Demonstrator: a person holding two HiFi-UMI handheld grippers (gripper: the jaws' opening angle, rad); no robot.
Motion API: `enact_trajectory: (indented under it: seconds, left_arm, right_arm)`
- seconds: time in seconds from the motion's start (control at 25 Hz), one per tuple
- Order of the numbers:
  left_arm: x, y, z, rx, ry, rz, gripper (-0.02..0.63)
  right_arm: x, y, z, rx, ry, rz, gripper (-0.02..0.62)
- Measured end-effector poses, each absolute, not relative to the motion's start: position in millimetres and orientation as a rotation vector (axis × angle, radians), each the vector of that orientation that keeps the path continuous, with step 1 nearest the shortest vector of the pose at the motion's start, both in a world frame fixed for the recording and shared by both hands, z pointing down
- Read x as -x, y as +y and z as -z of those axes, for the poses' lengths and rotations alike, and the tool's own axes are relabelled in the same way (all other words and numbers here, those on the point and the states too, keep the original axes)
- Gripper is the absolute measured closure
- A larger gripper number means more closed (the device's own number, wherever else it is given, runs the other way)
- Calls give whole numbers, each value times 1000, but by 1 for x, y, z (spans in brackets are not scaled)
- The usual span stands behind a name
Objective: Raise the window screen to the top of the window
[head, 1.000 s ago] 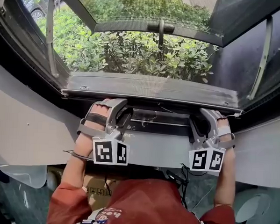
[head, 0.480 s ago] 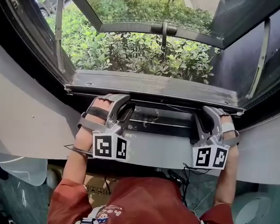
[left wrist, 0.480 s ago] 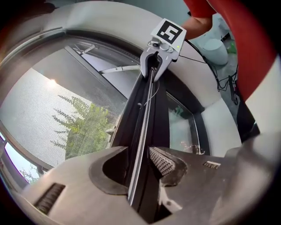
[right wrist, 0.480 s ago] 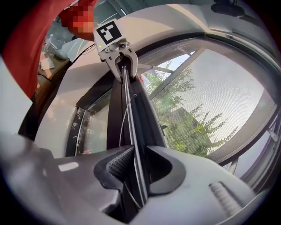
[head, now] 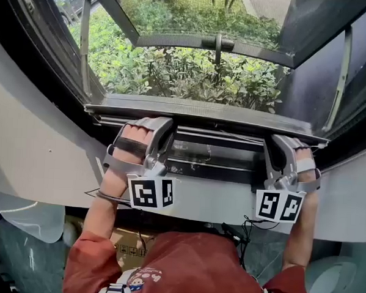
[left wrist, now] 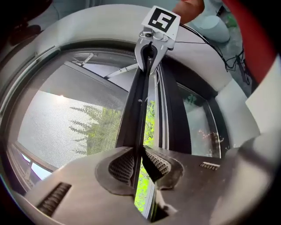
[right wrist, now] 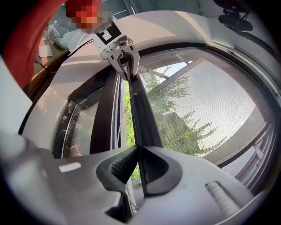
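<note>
The window screen's grey bottom bar [head: 221, 114] runs across the window opening, a little above the sill. My left gripper [head: 165, 126] grips its left part and my right gripper [head: 280, 142] its right part. Seen along the left gripper [left wrist: 138, 160], the bar's thin dark edge [left wrist: 139, 101] passes between the ribbed pads, which are closing onto it. The right gripper [right wrist: 138, 165] holds the same bar [right wrist: 140, 118] edge-on, its jaws also closing, pads against it. Each gripper shows at the far end of the bar in the other's view. Grey mesh [left wrist: 61, 118] stretches away from the bar.
An outward-swung window sash [head: 213, 43] on metal stays [head: 84, 46] hangs beyond the bar, with green shrubs [head: 187, 69] outside. Dark frame tracks [head: 213, 156] lie under the bar. White curved wall [head: 41, 160] flanks the opening. A cardboard box [head: 126, 244] sits below.
Both grippers have risen and the screen bar rose with them. The gap under it widened, baring more of the frame tracks. The jaws have narrowed onto the bar.
</note>
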State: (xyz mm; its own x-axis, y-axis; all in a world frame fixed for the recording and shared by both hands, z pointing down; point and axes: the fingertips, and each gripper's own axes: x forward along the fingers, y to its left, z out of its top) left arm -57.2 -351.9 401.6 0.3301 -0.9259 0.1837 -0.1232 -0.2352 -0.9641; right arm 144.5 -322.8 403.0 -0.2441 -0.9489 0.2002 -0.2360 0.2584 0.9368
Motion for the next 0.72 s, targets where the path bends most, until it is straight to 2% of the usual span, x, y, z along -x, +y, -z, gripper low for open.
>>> enact_trajectory:
  seconds: [0.72]
  left_arm:
    - [56, -359, -315, 1341, 1077, 1019, 559]
  right_arm:
    - [-146, -333, -319, -1239, -1305, 1258, 555]
